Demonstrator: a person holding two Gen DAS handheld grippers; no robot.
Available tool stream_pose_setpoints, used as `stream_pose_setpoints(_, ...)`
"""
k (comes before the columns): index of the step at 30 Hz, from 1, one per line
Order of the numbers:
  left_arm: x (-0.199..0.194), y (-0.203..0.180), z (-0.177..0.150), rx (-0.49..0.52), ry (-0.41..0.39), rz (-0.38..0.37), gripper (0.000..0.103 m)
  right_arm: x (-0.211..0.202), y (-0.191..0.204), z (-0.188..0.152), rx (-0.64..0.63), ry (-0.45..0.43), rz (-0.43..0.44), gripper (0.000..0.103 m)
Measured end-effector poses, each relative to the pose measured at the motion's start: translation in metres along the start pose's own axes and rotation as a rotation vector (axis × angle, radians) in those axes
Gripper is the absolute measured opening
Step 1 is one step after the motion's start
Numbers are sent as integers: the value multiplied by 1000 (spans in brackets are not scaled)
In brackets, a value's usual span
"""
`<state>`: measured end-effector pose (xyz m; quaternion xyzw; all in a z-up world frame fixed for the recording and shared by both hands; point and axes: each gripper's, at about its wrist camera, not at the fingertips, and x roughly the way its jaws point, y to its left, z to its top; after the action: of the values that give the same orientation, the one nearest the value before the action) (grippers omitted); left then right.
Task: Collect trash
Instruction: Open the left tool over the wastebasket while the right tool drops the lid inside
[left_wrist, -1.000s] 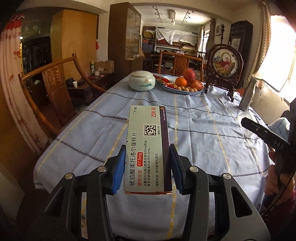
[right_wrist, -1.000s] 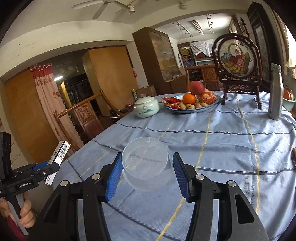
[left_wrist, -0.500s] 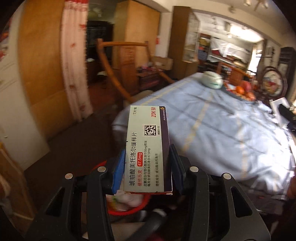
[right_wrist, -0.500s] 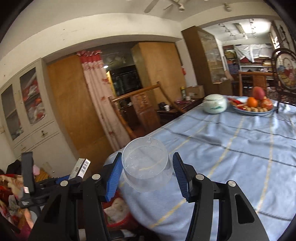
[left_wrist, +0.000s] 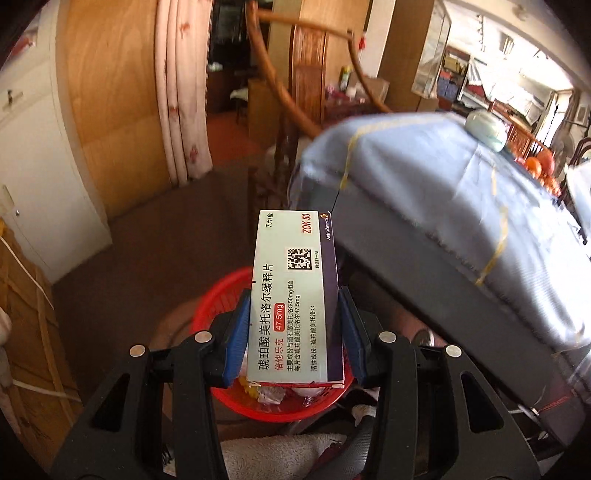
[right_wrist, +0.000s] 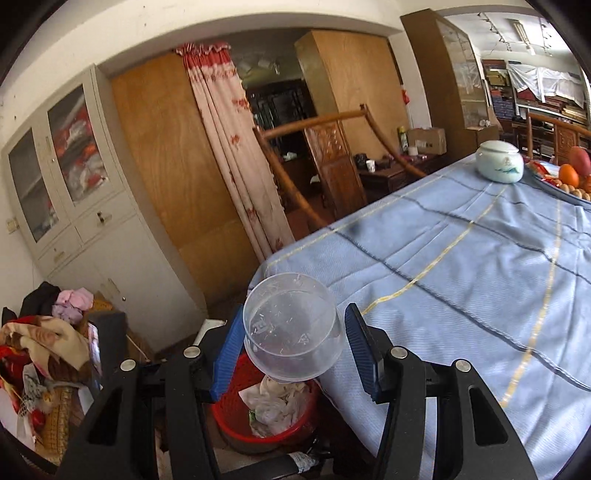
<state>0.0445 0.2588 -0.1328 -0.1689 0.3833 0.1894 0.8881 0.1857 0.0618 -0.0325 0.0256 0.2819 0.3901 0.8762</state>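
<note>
My left gripper (left_wrist: 295, 328) is shut on a white and purple medicine box (left_wrist: 295, 295) and holds it above a red trash basket (left_wrist: 218, 295) on the floor beside the table. My right gripper (right_wrist: 293, 350) is shut on a clear plastic cup (right_wrist: 291, 332), held off the table's corner. The red trash basket (right_wrist: 236, 417) shows below it, holding crumpled paper and wrappers (right_wrist: 277, 402).
The table with a blue cloth (right_wrist: 461, 266) fills the right side, bearing a white lidded jar (right_wrist: 499, 167) and a fruit plate (right_wrist: 565, 184). A wooden chair (right_wrist: 325, 162) stands by it. A white cabinet (right_wrist: 74, 206) and a heap of clothes (right_wrist: 48, 339) are at the left.
Both grippers have swung left and down, off the table toward the floor. The red basket has come into fuller view under each. Both holds are unchanged.
</note>
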Motion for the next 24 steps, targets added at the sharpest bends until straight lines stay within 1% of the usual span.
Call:
stream_pose_setpoints(3,19,5,-7,-11,56,6,46,18,2,-1,0,35,-6,54)
stream_pose_setpoints(5,34,10,-10,-29,107,8,55,30,2,-1,-8,55,-10,54)
stream_pose_setpoints(6,40,13,-11,-48,125,15,66,36,4,-1,-16,65,-13,54)
stream_pose_setpoints(7,45,19,-12,-77,137,29,73,42,4,-2,-23,75,-14,54)
stream_pose_setpoints(8,49,22,-12,-97,141,43,75,47,5,-2,-31,85,-14,54)
stream_pose_setpoints(10,52,35,-12,-138,150,99,77,58,9,-5,-42,107,-3,54)
stream_pose_setpoints(12,51,53,-10,-206,144,190,80,66,11,-7,-46,128,11,54)
stream_pose_setpoints(13,50,62,-10,-235,139,222,82,71,11,-9,-46,141,19,54)
stream_pose_setpoints(14,46,73,-9,-283,131,268,83,77,13,-12,-49,159,30,54)
stream_pose_setpoints(16,37,92,-10,-359,104,318,86,88,18,-18,-60,193,46,54)
stream_pose_setpoints(19,25,110,-11,-450,65,343,88,104,31,-28,-88,247,69,54)
stream_pose_setpoints(22,27,109,-13,-450,63,363,90,122,44,-35,-113,292,94,54)
stream_pose_setpoints(24,35,108,-16,-429,83,382,90,134,51,-39,-131,320,106,54)
